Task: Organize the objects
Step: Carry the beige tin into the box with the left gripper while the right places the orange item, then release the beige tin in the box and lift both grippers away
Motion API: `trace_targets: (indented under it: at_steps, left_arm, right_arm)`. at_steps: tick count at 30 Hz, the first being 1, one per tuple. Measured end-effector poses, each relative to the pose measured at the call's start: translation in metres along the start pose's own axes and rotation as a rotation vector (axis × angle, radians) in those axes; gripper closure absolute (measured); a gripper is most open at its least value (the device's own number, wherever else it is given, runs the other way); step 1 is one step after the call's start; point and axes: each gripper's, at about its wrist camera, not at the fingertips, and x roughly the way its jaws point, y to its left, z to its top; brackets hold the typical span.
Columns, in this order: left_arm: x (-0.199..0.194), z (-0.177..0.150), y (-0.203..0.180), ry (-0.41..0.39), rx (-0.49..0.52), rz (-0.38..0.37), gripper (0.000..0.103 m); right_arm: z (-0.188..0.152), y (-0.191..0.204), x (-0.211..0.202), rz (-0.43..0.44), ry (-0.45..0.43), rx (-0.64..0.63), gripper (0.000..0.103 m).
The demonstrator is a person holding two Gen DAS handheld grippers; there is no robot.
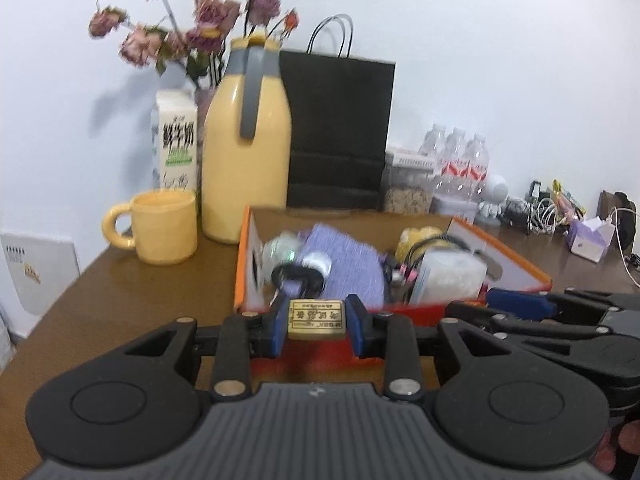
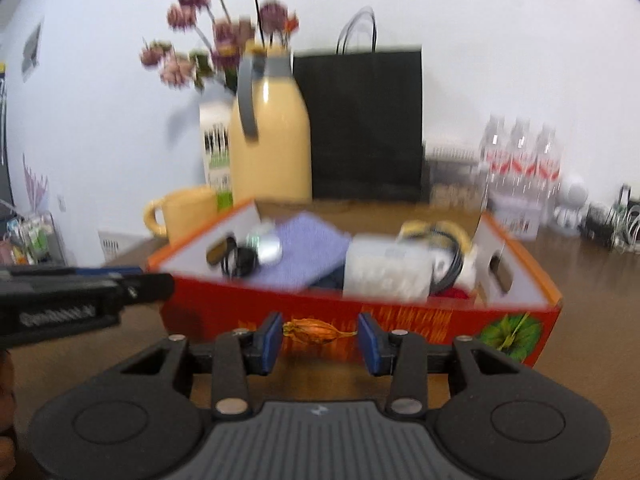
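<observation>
My left gripper is shut on a small tan block with a printed label, held just before the near wall of the orange-red cardboard box. Inside the box lie a purple cloth, a white packet, a yellow item with a black cable and a silvery round thing. My right gripper stands open in front of the box's printed front wall, nothing between its pads. It also shows at the right of the left wrist view. The left gripper reaches in from the left of the right wrist view.
Behind the box stand a yellow mug, a tall yellow flask, a milk carton, a vase of dried flowers and a black paper bag. Water bottles and cables crowd the far right of the brown table.
</observation>
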Motion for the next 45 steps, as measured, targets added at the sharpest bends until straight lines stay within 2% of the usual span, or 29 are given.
trace_targets:
  at_steps: [5,15,22,30,31,32,33,34,35,36,37,41,45]
  left_arm:
    - [0.012,0.026,-0.011,-0.059,0.003,0.010,0.072]
    - [0.057,0.048,-0.029,-0.066,-0.023,0.042,0.072]
    - [0.092,0.043,-0.033,-0.035,-0.023,0.053,0.072]
    - [0.108,0.030,-0.030,-0.012,-0.016,0.057,0.071]
    - [0.107,0.029,-0.029,-0.019,-0.020,0.060,0.068]
    - [0.106,0.029,-0.027,-0.027,-0.024,0.062,0.057]
    - [0.104,0.028,-0.026,-0.037,-0.030,0.068,0.049]
    - [0.102,0.028,-0.025,-0.050,-0.034,0.076,0.030]
    - [0.099,0.028,-0.025,-0.062,-0.032,0.084,0.014]
    - [0.097,0.027,-0.025,-0.081,-0.033,0.097,0.010]
    - [0.095,0.027,-0.025,-0.098,-0.034,0.111,0.001]
    - [0.092,0.030,-0.023,-0.115,-0.047,0.105,0.000]
    - [0.091,0.030,-0.024,-0.117,-0.035,0.111,0.000]
  right_arm:
    - [0.026,-0.017,0.001,-0.032,-0.081,0.001,0.063]
    - [0.052,-0.046,0.037,-0.059,-0.155,0.046,0.063]
    - [0.046,-0.062,0.064,-0.058,-0.132,0.065,0.063]
    - [0.033,-0.074,0.080,-0.037,-0.074,0.069,0.063]
    - [0.033,-0.074,0.079,-0.036,-0.072,0.070,0.063]
    - [0.032,-0.075,0.079,-0.036,-0.075,0.076,0.063]
    - [0.032,-0.076,0.078,-0.038,-0.076,0.079,0.057]
    - [0.031,-0.077,0.077,-0.043,-0.077,0.082,0.051]
    - [0.030,-0.078,0.076,-0.047,-0.079,0.086,0.037]
    - [0.030,-0.079,0.075,-0.051,-0.082,0.092,0.023]
    - [0.029,-0.080,0.073,-0.060,-0.090,0.098,0.019]
    - [0.029,-0.087,0.067,-0.078,-0.115,0.126,0.000]
    - [0.030,-0.088,0.065,-0.082,-0.118,0.128,0.000]
